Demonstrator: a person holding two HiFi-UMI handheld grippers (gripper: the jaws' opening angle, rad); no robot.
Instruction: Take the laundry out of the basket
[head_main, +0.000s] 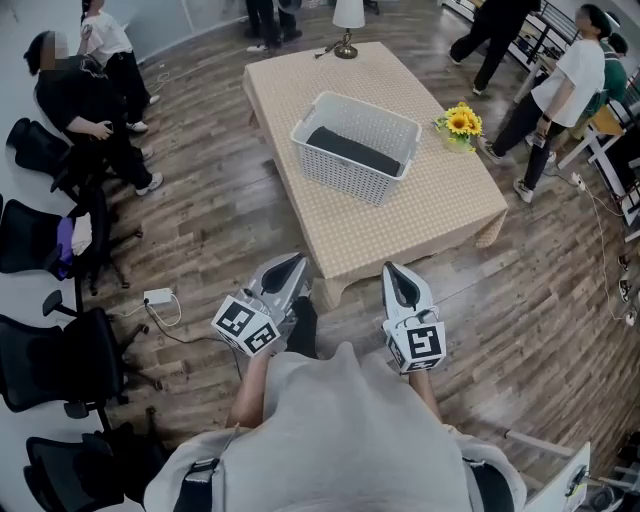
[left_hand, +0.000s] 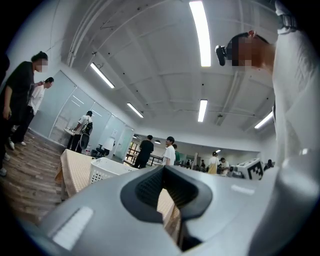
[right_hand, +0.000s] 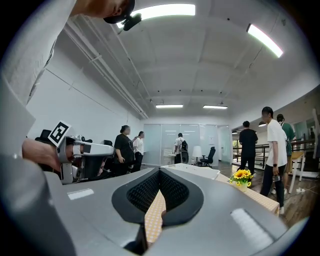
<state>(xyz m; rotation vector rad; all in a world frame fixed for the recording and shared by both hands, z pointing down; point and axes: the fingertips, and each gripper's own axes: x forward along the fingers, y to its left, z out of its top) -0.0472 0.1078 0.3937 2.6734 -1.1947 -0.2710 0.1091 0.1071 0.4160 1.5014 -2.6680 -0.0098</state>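
Observation:
A white slatted laundry basket (head_main: 340, 172) stands on the low table (head_main: 440, 205), which wears a beige checked cloth. Dark grey laundry (head_main: 352, 150) lies folded inside it. My left gripper (head_main: 297, 262) and right gripper (head_main: 392, 268) hover side by side over the floor just short of the table's near edge, well apart from the basket, both shut and holding nothing. In the left gripper view the basket (left_hand: 107, 169) shows beyond the closed left gripper (left_hand: 163, 167). In the right gripper view the basket's rim (right_hand: 200, 171) peeks over the closed right gripper (right_hand: 160, 171).
A pot of sunflowers (head_main: 460, 125) sits at the table's right edge and a lamp (head_main: 347, 20) at its far end. Black office chairs (head_main: 60, 360) line the left wall, with a power strip (head_main: 158, 297) on the wooden floor. Several people stand around the room.

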